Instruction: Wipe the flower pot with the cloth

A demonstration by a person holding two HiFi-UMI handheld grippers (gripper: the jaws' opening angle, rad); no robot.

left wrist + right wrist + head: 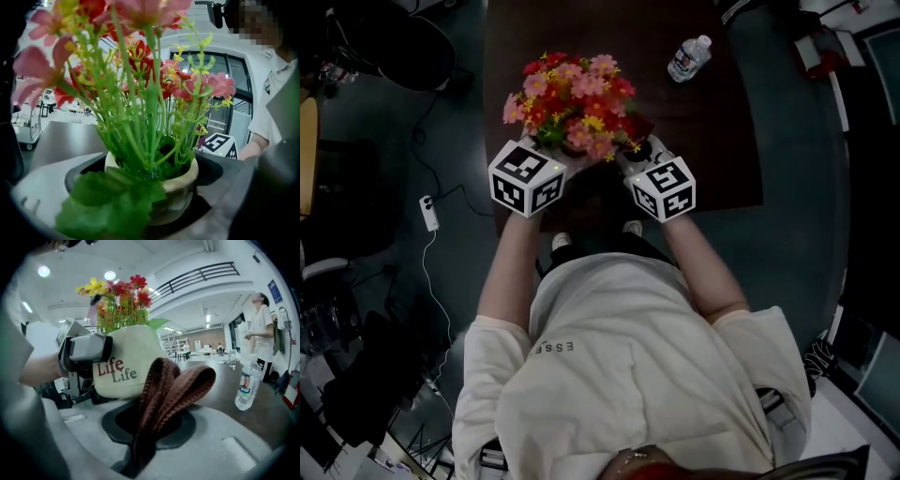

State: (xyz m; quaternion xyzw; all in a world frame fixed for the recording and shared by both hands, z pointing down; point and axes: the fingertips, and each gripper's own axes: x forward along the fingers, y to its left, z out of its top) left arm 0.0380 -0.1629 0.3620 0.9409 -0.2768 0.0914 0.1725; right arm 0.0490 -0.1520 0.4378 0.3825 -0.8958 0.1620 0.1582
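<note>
A cream flower pot (126, 366) printed "Life" holds red, pink and yellow artificial flowers (572, 98). In the head view the blooms hide the pot. My left gripper (555, 155) is shut on the pot; its grey finger (84, 350) presses the pot's side. In the left gripper view the pot's rim (185, 180) sits right between the jaws, behind green leaves. My right gripper (633, 157) is shut on a folded brown knitted cloth (168, 390). The cloth stands up from the jaws, just beside the pot's lower wall.
The dark brown table (722, 141) lies under the pot. A clear water bottle (689, 58) (246, 383) stands at its far right. A cable and power strip (429, 214) lie on the floor to the left. A person (260, 329) stands in the background.
</note>
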